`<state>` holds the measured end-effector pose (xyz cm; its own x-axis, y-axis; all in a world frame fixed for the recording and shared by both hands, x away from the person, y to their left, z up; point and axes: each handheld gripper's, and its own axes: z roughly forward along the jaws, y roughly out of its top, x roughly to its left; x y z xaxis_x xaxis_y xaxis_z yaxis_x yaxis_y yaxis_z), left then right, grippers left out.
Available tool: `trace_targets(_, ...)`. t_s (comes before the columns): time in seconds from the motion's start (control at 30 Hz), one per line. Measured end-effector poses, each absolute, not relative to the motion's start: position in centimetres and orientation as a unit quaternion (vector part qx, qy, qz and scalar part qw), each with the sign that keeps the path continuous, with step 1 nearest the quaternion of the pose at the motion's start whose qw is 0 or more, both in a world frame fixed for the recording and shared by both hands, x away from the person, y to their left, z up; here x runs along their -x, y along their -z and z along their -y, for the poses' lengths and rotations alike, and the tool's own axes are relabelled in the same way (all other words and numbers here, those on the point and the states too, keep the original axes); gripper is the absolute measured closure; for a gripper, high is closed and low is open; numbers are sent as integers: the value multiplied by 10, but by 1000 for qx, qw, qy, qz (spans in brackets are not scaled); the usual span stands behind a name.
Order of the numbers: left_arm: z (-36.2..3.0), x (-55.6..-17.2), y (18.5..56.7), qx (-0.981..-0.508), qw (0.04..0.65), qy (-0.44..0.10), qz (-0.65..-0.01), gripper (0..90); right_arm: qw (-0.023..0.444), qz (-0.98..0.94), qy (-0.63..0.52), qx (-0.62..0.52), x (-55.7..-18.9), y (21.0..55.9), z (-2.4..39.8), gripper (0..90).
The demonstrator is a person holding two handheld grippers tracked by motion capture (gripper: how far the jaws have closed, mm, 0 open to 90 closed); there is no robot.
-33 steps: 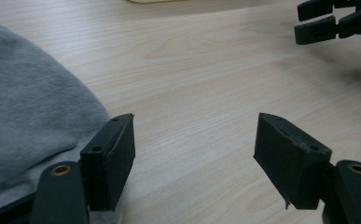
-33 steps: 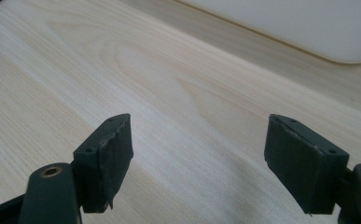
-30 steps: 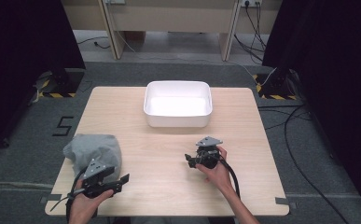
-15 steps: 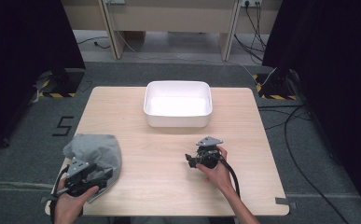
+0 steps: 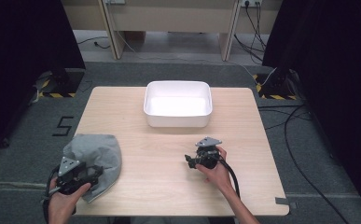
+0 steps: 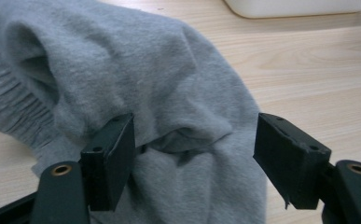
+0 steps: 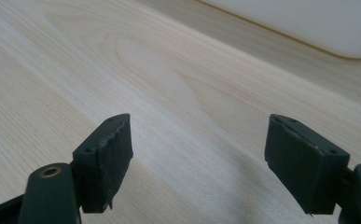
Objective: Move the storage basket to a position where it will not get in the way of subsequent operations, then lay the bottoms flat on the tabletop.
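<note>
A: Starting at the surface's near left corner: the grey garment lies bunched there, part of it hanging over the near edge, and the left tool sits right at its near side.

B: Does that tool have hold of it?

A: Not yet. In the left gripper view its jaws stand wide, with a fold of the cloth between them and one pad brushing it, but nothing is pinched.

B: So the cloth lies straight ahead of those jaws?

A: Yes, so I'd judge a short push in and a squeeze is all the grasp needs. The left hand is far nearer.

B: And farther right?

A: The white bin sits toward the far edge, at the middle. The right tool rests low near the middle, well apart from the garment, jaws wide and holding nothing, bare wood between them.
</note>
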<state>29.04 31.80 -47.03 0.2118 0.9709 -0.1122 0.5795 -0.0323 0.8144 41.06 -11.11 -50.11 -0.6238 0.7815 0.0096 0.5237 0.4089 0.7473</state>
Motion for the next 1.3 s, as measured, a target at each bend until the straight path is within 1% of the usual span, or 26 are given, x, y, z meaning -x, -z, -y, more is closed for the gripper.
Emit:
trace_targets(0.33,-322,-300,493,-673,367,-253,-590,290,172,-821,-372,-398,-410,501,110,241)
trace_targets(0.4,-320,-303,502,-679,360,-246,-590,311,171,-821,-371,-398,-410,501,111,240)
trace_targets(0.47,-317,-304,507,-685,354,-243,-589,312,171,-821,-371,-398,-410,501,111,240)
trace_targets(0.53,-314,-304,509,-689,350,-243,-587,317,171,-821,-373,-398,-410,501,111,242)
trace_targets(0.63,-310,-304,511,-696,345,-246,-580,346,172,-821,-372,-398,-410,501,111,241)
trace_targets(0.73,-298,-305,517,-710,341,-238,-568,373,172,-822,-372,-395,-410,501,110,241)
trace_targets(0.83,-290,-305,519,-715,343,-234,-563,386,172,-823,-372,-394,-410,501,110,241)
trace_targets(0.93,-273,-304,519,-730,342,-231,-544,398,171,-822,-372,-396,-410,501,110,241)
trace_targets(1.03,-262,-302,519,-738,347,-228,-532,400,170,-822,-372,-397,-410,502,110,240)
trace_targets(1.1,-244,-300,519,-753,355,-217,-510,400,173,-821,-372,-397,-411,502,111,240)
trace_targets(1.13,-244,-300,519,-753,355,-217,-510,400,173,-821,-372,-397,-411,502,111,240)
trace_targets(1.2,-227,-296,519,-765,361,-209,-490,400,171,-820,-375,-398,-411,500,112,241)
trace_targets(1.3,-216,-294,519,-773,367,-201,-477,400,170,-818,-378,-399,-410,499,111,241)
